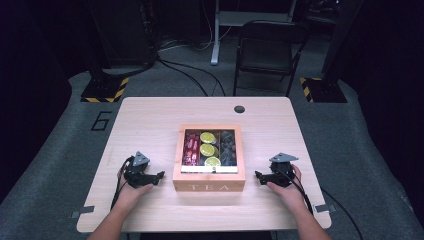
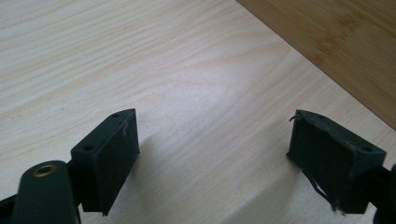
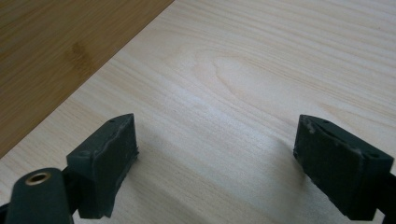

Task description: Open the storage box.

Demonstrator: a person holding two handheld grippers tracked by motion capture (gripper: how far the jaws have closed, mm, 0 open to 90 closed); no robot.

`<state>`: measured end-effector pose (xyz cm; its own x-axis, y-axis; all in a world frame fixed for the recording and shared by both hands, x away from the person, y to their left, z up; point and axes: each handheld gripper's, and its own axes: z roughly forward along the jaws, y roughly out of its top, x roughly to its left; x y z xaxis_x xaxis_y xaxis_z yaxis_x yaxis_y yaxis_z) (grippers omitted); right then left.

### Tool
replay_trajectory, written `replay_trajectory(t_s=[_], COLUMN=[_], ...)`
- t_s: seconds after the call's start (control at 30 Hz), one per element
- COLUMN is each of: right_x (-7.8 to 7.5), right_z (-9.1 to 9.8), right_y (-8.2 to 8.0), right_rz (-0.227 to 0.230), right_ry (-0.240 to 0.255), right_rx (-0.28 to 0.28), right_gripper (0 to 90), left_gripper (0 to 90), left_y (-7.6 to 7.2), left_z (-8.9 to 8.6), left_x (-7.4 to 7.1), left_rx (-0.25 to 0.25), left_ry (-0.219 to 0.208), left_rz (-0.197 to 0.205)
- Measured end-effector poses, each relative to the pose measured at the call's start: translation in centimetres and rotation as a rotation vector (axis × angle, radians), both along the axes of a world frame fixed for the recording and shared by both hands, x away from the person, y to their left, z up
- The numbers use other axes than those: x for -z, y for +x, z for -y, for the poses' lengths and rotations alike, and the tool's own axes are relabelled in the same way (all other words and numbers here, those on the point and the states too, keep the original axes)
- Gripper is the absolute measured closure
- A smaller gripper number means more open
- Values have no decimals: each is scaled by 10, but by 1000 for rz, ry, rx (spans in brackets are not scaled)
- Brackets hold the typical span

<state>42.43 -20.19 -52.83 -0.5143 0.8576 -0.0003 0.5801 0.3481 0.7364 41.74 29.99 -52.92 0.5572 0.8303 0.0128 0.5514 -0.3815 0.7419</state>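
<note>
Resting on the table (image 1: 150, 115) either side of the tea box (image 1: 209, 186) near its front edge, left gripper (image 1: 159, 175) and right gripper (image 1: 257, 175) spread empty; from each, jaws apart, box untouched, work unstarted.

Pale matt wood-grain desk (image 1: 150, 120), darker smooth bamboo-look wooden tea box (image 1: 209, 186) with glossy clear lid, matt black plastic tongs (image 2: 212, 158) with rough, frayed pads (image 2: 119, 156), right tongs (image 3: 215, 158) alike

Pale wood-grain table (image 1: 150, 125); honey-brown tea box (image 1: 209, 186) at centre holding red packets (image 1: 191, 148), yellow-green rounds (image 1: 208, 148), and dark, possibly black, packets (image 1: 228, 147).
</note>
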Motion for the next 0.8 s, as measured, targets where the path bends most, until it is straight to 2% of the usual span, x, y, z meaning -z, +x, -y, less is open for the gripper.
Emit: replay_trajectory(t_s=[0.67, 0.8], right_x=[0, 0], right_z=[0, 0], right_y=[0, 0], right_rz=[-3, -4], right_ry=[-1, 1], right_rx=[12, 14], right_gripper=[114, 128], left_gripper=[151, 154], left_y=[0, 0], left_z=[1, 0], left_x=[1, 0], left_rx=[-5, 3], left_ry=[-3, -4], left_rz=[6, -6])
